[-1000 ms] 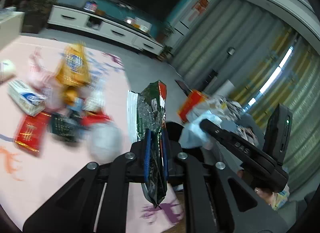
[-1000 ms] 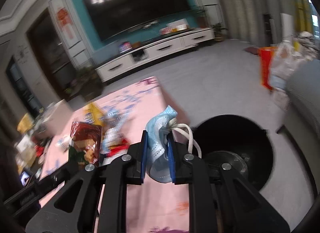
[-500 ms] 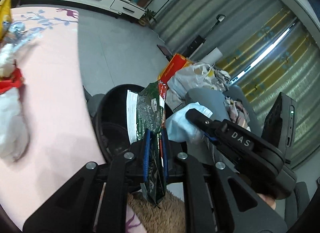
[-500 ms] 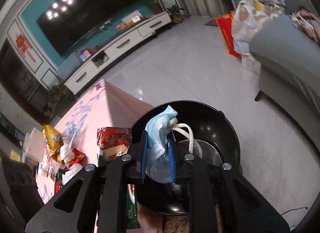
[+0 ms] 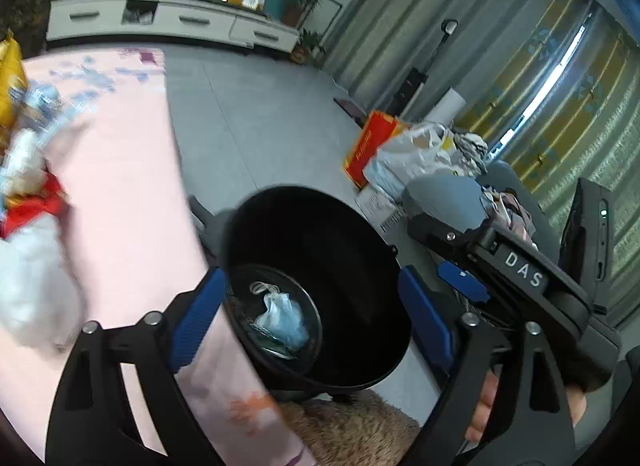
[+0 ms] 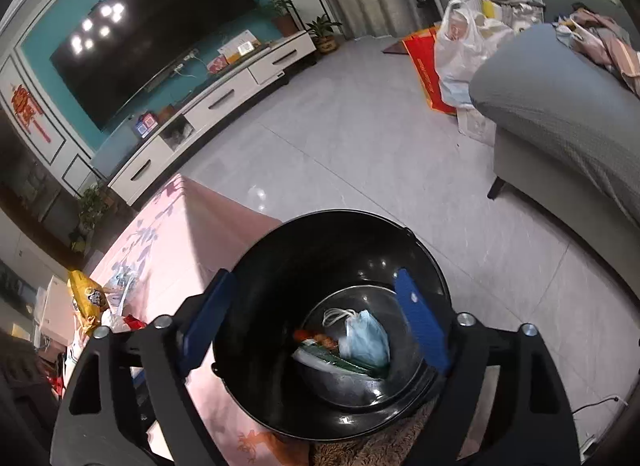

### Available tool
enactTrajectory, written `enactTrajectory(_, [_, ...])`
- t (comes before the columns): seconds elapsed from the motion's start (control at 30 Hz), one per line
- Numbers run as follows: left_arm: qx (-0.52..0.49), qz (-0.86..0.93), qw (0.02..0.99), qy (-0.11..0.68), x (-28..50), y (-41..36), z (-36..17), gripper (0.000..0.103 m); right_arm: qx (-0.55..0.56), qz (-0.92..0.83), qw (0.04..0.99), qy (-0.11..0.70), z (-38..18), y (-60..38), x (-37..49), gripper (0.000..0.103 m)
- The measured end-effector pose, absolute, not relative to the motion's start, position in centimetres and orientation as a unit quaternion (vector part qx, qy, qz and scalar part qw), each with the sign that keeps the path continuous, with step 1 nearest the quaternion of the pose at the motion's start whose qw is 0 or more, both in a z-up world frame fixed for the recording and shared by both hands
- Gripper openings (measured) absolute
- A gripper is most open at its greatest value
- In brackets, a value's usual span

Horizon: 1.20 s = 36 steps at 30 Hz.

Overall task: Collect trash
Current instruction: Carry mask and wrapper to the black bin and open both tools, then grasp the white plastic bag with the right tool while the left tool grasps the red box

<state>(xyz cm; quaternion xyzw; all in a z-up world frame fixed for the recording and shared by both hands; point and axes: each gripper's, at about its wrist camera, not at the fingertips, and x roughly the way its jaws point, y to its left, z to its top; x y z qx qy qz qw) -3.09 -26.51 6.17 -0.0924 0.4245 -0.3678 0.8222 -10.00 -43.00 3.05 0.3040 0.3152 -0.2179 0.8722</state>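
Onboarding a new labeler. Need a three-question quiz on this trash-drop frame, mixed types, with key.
1. True or false: the left gripper is shut on a wrapper.
2. Which item lies in the black bin beside the green wrapper? A) blue face mask B) yellow bag C) white box
3. Fill in: the right gripper hangs over the ____.

Key:
1. False; its jaws stand wide apart, empty.
2. A, the blue face mask.
3. Bin.

Daylit through curtains (image 5: 532, 77), fisheye-warped (left edge motion-blurred), glare spots on television (image 6: 132, 45).
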Motion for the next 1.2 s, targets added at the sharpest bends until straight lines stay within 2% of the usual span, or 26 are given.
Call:
enactTrajectory(0.07, [-0.095,-0.358,0.831,0.415,-3.2,-24.9,7.2,0.097,0.291,-0.217,0.877,0.315,3.4,-42.3,-9.8,0.088])
enactTrajectory(0.17, [-0.105,-0.337,0.846,0.401,-3.2,-21.8,8.7,0.100,0.268,-0.212,0.887,0.310,4.1,-40.9,-9.5,0.092])
enactTrajectory(0.4, [-0.100,-0.231,0.894,0.370,-3.0,-11.5,11.6,0.100,0.208,-0.169,0.916,0.298,5.9,-36.2,-8.1,0.100])
enactTrajectory(0.63, [-0.072,-0.077,0.939,0.326,-2.5,0.3,14.7,0.100,0.160,-0.106,0.939,0.287,8.5,-30.3,-5.9,0.100])
enactTrajectory(0.73, [-0.087,-0.048,0.943,0.316,-2.1,4.4,13.4,0.100,0.141,-0.056,0.943,0.296,10.0,-27.1,-3.8,0.100])
enactTrajectory(0.9, [-0.134,-0.070,0.912,0.380,0.6,7.3,8.8,0.100,0.084,0.035,0.936,0.340,9.4,-21.6,1.4,0.100])
enactTrajectory(1.07, [-0.118,-0.085,0.888,0.436,2.2,4.2,4.8,0.100,0.065,0.047,0.924,0.375,4.2,-19.1,4.3,0.100])
enactTrajectory(1.2, [-0.096,-0.094,0.886,0.444,2.5,1.8,3.2,0.100,0.071,0.046,0.914,0.396,1.5,-18.7,5.2,0.100])
